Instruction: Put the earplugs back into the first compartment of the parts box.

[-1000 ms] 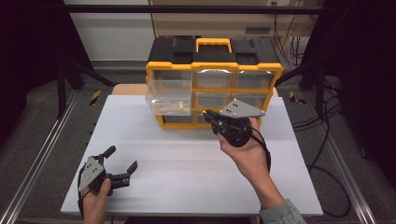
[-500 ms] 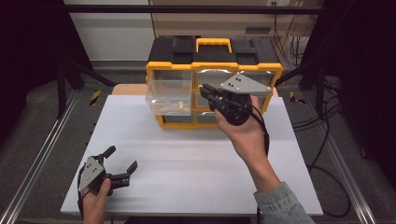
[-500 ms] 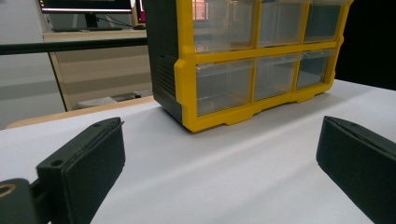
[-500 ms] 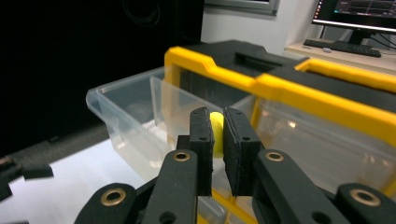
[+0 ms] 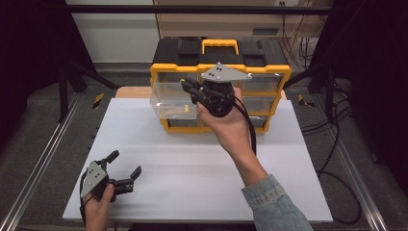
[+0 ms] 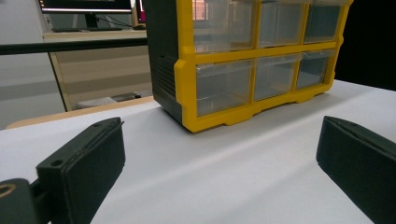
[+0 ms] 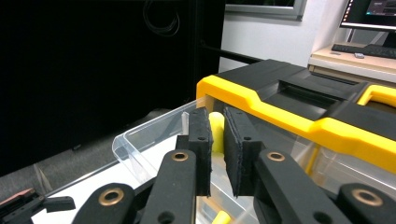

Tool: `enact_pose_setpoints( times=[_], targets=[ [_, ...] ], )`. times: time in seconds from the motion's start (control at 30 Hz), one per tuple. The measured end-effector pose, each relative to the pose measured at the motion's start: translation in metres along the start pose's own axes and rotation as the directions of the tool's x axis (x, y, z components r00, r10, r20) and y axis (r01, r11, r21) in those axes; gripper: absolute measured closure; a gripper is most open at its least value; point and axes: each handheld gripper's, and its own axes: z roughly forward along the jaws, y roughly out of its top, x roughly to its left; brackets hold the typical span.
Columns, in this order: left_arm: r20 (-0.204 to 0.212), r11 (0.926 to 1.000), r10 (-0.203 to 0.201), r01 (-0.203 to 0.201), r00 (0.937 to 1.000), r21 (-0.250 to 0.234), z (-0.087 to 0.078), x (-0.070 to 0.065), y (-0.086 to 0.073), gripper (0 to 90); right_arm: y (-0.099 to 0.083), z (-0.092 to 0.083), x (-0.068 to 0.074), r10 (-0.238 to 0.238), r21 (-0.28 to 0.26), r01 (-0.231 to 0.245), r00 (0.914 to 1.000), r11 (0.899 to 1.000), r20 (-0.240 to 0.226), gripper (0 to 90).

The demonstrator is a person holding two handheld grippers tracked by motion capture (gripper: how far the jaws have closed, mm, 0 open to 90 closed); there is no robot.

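A yellow and black drawer organizer (image 5: 262, 71) stands at the back of the white table (image 5: 192, 163). Its clear top-left drawer (image 5: 166, 100) is pulled out, with a yellow piece (image 5: 185, 109) lying in it. My right gripper (image 5: 185, 83) hovers over that open drawer (image 7: 149, 135), shut on a small yellow piece (image 7: 216, 133); its jaws have just been opening a trace, and the piece still sits between the pads. At the table's near left my left gripper (image 5: 126, 164) rests open with nothing between its jaws (image 6: 219, 163), facing the organizer (image 6: 184, 70).
The other clear drawers (image 6: 224, 86) of the organizer are shut. Black frame posts (image 5: 67, 86) and floor rails (image 5: 43, 159) flank the table. Cables (image 5: 332, 125) lie on the floor at the right.
My right gripper has risen from the table in front of the organizer, moving up and left to above the open top-left drawer. The left gripper has stayed where it was.
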Motion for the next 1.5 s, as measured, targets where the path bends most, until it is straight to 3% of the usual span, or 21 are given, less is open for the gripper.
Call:
enact_pose_setpoints(
  times=[0.23, 0.37, 0.43, 0.57, 0.7, 0.77, 1.03, 1.43, 1.5],
  targets=[
    [0.0, 1.0, 0.0, 0.0, 1.0, 0.0, 0.0, 0.0, 0.0, 0.8, 0.006, 0.003, 0.002, -0.025, -0.002, 0.025, 0.9997, 1.0, -0.006, 65.2],
    [0.0, 1.0, 0.002, -0.002, 1.0, 0.002, 0.0, 0.0, 0.0, 0.8, 0.008, 0.002, 0.002, -0.024, -0.007, 0.024, 0.9996, 1.0, -0.011, 61.1],
    [0.0, 1.0, 0.002, -0.002, 1.0, 0.002, 0.0, 0.0, 0.0, 0.8, 0.008, 0.002, 0.002, -0.021, -0.013, 0.02, 0.9997, 1.0, -0.011, 52.7],
    [-0.001, 1.0, 0.0, 0.0, 1.0, 0.002, 0.0, 0.0, 0.0, 0.8, 0.007, 0.005, 0.001, -0.018, -0.037, 0.018, 0.9997, 0.999, 0.017, 27.2],
    [-0.002, 1.0, 0.002, -0.002, 1.0, 0.003, 0.001, 0.0, 0.0, 0.8, 0.006, 0.005, -0.002, -0.019, -0.036, 0.02, 0.999, 0.999, 0.04, 12.9],
    [-0.003, 1.0, 0.002, -0.002, 1.0, 0.004, 0.001, 0.0, 0.0, 0.8, 0.004, 0.003, -0.005, -0.042, -0.035, 0.043, 0.9987, 0.998, 0.028, 7.8],
    [-0.005, 1.0, 0.0, 0.0, 1.0, 0.006, 0.001, 0.001, -0.001, 0.8, -0.003, -0.014, -0.025, -0.033, -0.066, 0.035, 0.9985, 0.997, 0.045, 6.7],
    [-0.007, 1.0, -0.005, 0.005, 1.0, 0.008, -0.001, 0.001, -0.001, 0.8, -0.024, -0.049, -0.06, 0.019, -0.068, -0.012, 0.9942, 0.998, 0.106, 5.8],
    [-0.008, 0.9999, -0.008, 0.008, 0.9999, 0.009, -0.002, 0.001, -0.001, 0.8, -0.03, -0.055, -0.066, 0.022, -0.063, -0.016, 0.995, 0.998, 0.098, 4.9]
  ],
)
